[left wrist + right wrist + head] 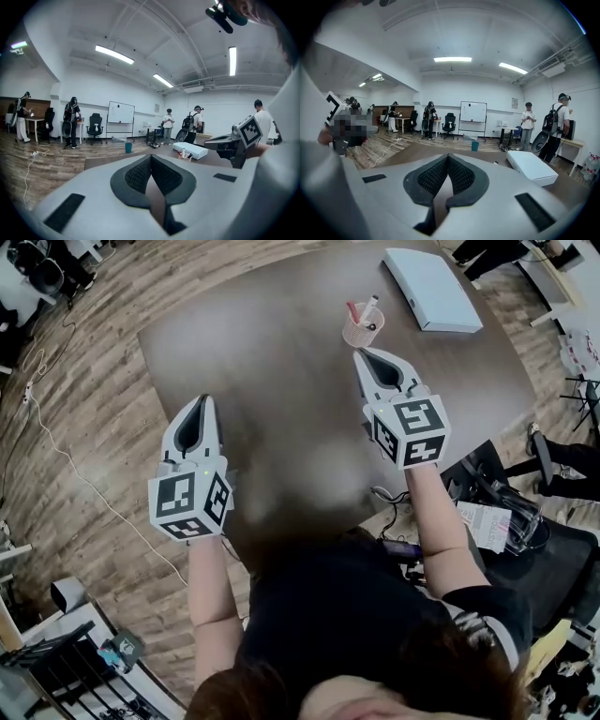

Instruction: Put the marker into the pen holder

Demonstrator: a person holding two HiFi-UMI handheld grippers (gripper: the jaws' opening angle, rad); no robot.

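— Between the right gripper's (364, 354) jaws, anything?
— Nothing. They're clenched tip to tip. The left gripper (200, 401) is the same, pinched together and empty, by the table's (262, 343) left edge.
— And the marker (371, 306)?
— Standing in the holder (362, 332), just beyond the right tips. Looks done to me.
— What could go wrong?
— That nose sits near the holder. A push forward could tip the cup, I'd guess, and spill the marker toward the box (431, 289).
— Room to move?
— Plenty toward the person and to the left, where the tabletop is bare. The near edge lies under both wrists, and the box crowds the far right corner.
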